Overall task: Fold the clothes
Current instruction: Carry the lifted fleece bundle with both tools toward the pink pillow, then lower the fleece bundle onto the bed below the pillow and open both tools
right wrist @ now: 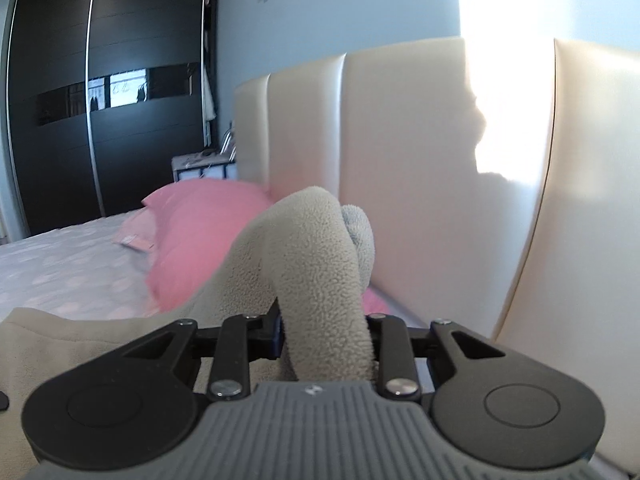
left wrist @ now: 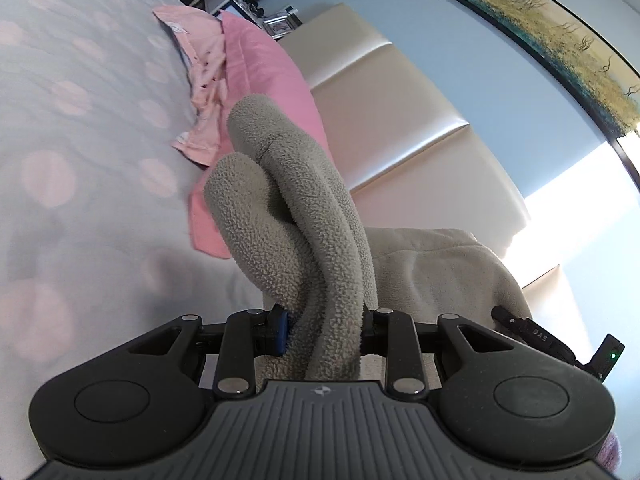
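Hand-held gripper (left wrist: 325,334) pads perhaps buried in fleece garment (left wrist: 296,216)

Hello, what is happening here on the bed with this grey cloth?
A person is folding clothes on a bed, a hand-held gripper in each hand. The left gripper and the right gripper each have their jaws clamped on a bunched part of one grey fleece garment, which is lifted off the dotted bedspread. A pink pillow and a pink garment lie near the cream headboard.
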A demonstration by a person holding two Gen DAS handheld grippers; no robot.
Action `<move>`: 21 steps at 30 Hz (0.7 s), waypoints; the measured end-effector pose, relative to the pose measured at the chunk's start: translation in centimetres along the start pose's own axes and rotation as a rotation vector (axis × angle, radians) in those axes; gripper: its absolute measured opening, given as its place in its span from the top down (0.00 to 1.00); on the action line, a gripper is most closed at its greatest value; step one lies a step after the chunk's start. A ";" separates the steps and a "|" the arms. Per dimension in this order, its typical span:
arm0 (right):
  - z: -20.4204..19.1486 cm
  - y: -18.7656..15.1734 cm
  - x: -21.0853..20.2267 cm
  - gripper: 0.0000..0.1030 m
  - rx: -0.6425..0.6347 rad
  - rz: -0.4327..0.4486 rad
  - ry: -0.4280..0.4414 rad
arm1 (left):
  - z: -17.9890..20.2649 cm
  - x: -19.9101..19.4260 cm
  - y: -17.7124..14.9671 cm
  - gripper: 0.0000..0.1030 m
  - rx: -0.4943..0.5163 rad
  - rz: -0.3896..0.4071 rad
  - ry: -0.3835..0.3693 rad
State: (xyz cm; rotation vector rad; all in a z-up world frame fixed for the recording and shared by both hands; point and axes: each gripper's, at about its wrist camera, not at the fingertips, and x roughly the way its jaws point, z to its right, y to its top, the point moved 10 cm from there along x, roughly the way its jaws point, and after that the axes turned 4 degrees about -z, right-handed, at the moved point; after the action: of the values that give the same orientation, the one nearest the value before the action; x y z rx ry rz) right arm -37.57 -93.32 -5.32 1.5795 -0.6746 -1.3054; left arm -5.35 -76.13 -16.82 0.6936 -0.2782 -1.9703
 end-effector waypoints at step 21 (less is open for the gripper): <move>3.4 -9.3 7.7 0.47 0.039 -0.174 -0.097 | -7.3 4.8 -2.8 0.64 0.067 -0.203 0.412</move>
State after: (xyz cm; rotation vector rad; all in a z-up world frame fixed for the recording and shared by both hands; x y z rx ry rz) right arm -39.99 -97.27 -16.95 1.6438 -0.6365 -1.5134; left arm -4.80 -78.24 -25.75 1.1877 -0.0226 -1.9566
